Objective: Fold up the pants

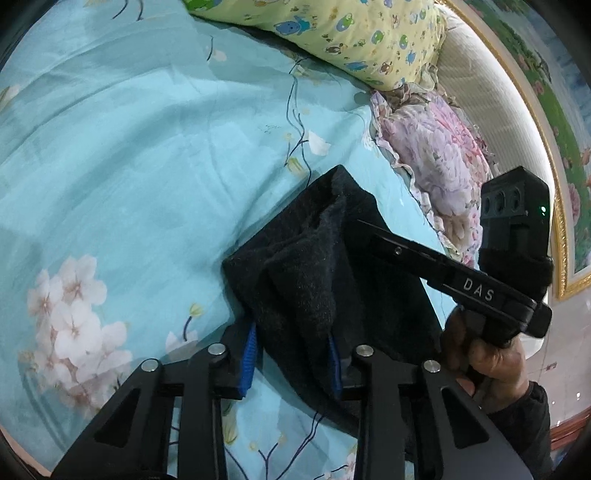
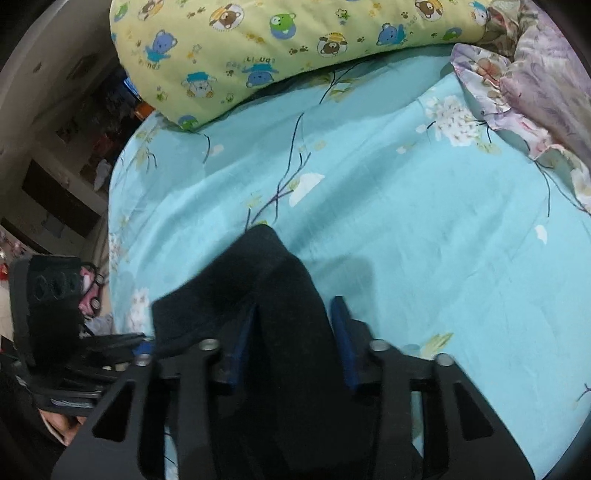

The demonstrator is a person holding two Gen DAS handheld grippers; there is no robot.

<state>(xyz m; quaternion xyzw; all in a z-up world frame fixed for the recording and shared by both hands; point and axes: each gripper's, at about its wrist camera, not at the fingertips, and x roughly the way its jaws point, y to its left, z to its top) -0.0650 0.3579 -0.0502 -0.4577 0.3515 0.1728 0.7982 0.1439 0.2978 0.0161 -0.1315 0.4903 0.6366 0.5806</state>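
The black pants hang bunched above a light blue flowered bedsheet. My left gripper has its blue pads closed in on a thick fold of the black cloth and holds it. My right gripper also grips a fold of the pants between its blue pads. The right gripper shows in the left wrist view at the right, its fingers pinching the cloth's edge. The left gripper's body shows at the left of the right wrist view.
A yellow cartoon-print pillow lies at the far side of the bed, also in the right wrist view. A pink and purple flowered quilt lies at the right. A white headboard curves behind. Furniture stands left of the bed.
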